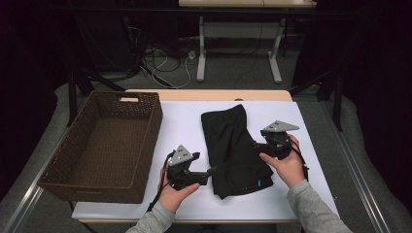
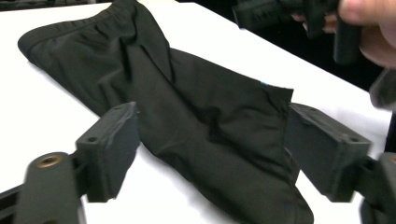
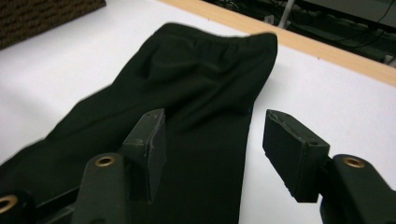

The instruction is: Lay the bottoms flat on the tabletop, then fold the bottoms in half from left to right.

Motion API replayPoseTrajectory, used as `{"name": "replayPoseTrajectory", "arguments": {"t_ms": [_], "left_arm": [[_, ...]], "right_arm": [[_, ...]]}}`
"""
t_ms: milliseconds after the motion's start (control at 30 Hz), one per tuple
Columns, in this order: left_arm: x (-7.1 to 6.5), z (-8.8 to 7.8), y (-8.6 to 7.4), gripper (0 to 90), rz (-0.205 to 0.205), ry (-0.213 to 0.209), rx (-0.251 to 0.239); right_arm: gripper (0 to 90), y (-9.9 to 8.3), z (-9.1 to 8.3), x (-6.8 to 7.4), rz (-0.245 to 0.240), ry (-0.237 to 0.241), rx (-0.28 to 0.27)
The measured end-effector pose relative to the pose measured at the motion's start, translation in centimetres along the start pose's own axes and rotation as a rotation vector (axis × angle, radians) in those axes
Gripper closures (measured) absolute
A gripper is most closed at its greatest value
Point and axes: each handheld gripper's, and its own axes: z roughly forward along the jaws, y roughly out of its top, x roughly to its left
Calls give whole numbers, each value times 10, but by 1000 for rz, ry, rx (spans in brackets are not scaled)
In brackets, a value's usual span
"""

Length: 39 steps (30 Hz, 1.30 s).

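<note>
A black folded garment (image 1: 235, 145) lies on the white table (image 1: 184, 126), waistband end at the far side. My left gripper (image 1: 211, 171) points at its near left edge. In the left gripper view the garment (image 2: 201, 116) passes between the wide-apart jaws of that gripper (image 2: 210, 126), and the pads do not press it. My right gripper (image 1: 256, 145) is at the garment's right edge. In the right gripper view that gripper (image 3: 217, 123) stands open just above the cloth (image 3: 187, 93), one jaw over the fabric and one over bare table.
A brown woven basket (image 1: 150, 126) stands on the table's left side; its corner (image 3: 46, 14) appears in the right gripper view. The table's wooden far edge (image 1: 209, 94) runs behind the garment. The other hand and gripper (image 2: 289, 14) appear far off in the left gripper view.
</note>
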Motion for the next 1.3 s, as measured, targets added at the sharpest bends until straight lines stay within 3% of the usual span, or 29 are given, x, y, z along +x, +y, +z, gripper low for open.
{"name": "replayPoseTrajectory", "arguments": {"t_ms": [233, 500, 567, 767, 1133, 1300], "left_arm": [[3, -1, -2, 145, -20, 19, -8], [6, -2, -4, 106, -34, 23, -12], [7, -2, -5, 100, -35, 25, -9], [6, -1, -6, 91, -36, 31, -15], [5, 4, -10, 49, -24, 22, 11], [4, 6, -12, 48, -22, 30, 13]], "right_arm": [[395, -23, -12, 9, 31, 26, 9], [433, -57, -24, 20, 46, -15, 34], [436, -64, -28, 20, 62, -9, 47], [451, -81, -32, 11, 89, -58, 63], [509, -89, -27, 3, 147, -34, 84], [533, -94, -22, 0, 167, -34, 122]]}}
